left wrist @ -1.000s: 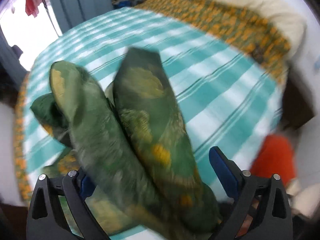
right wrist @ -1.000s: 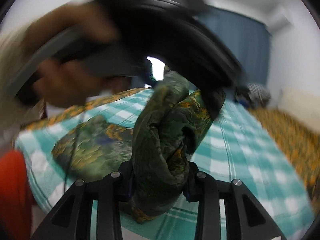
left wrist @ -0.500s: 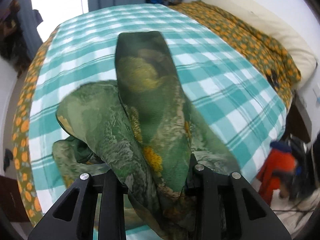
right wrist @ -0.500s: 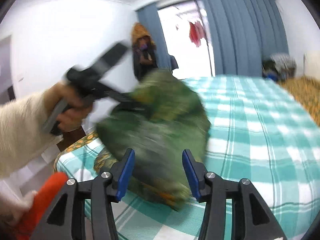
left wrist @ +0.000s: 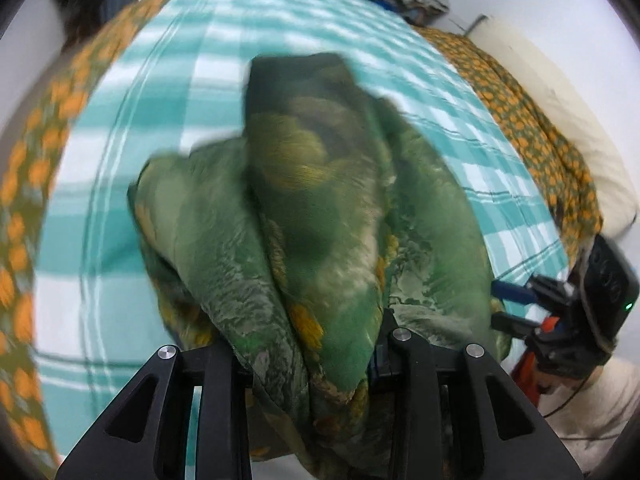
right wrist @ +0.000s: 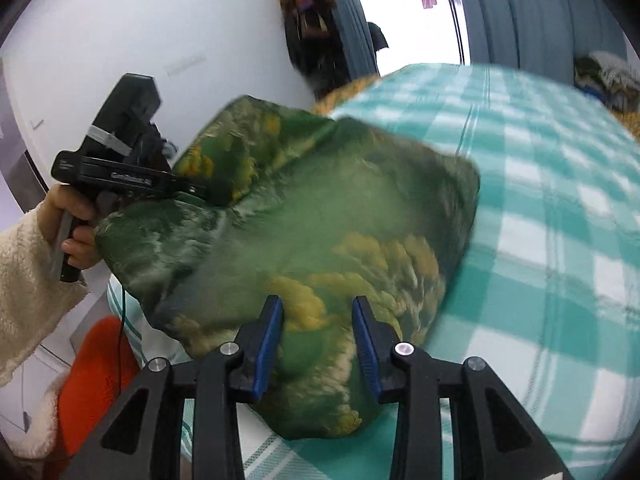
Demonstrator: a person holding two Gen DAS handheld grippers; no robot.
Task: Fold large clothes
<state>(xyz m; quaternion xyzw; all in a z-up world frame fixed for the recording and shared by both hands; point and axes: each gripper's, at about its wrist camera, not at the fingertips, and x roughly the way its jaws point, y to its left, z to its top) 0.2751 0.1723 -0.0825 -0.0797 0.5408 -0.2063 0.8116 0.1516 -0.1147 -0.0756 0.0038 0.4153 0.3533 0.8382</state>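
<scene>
Mid-fold, I judge: green patterned garment bunched over the near corner of the checked bed, not yet flat; my left tool is clamped on a gathered fold of it, jaws just eased slightly wider; right tool has just been narrowing, cloth between its blue pads, contact unclear; next I should lower and spread both edges evenly.

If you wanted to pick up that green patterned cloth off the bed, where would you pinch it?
Probably at the near edge of the green patterned cloth, coming from the foot of the checked bedspread: there the fabric bunches into a thick fold, while the far part spreads loose and thin.
</scene>
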